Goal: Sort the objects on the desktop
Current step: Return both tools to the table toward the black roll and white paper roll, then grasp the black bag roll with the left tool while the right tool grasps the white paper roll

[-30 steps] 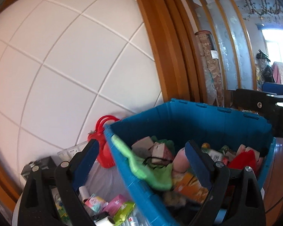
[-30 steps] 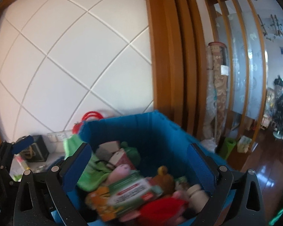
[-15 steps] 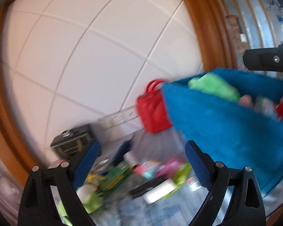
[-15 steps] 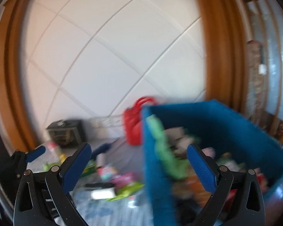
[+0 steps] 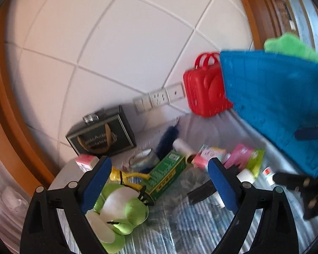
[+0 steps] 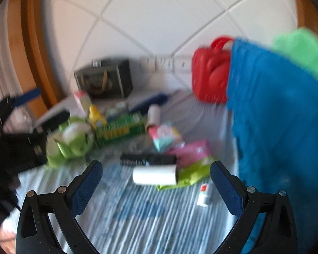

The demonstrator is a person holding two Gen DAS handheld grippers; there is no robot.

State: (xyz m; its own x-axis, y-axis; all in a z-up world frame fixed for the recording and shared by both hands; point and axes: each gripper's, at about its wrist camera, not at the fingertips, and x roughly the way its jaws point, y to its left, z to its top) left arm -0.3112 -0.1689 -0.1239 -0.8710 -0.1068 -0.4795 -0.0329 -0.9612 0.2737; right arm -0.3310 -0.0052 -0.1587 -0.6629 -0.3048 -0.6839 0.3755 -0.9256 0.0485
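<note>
Many small items litter a seemingly striped tabletop [image 6: 137, 218] beside a white tiled wall [image 5: 120, 48].

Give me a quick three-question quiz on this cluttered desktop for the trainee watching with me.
1. True or false: the left gripper has something clamped between its pads.
2. What stands right beside the blue bin, against the wall: A) the red plastic case, B) the dark gift box, C) the green frog plush?
3. Fill in: the long green carton lies between the frog plush and the white ____.

Key
1. False: both it and the right gripper are open, with nothing between the pads.
2. A.
3. Roll.
</note>
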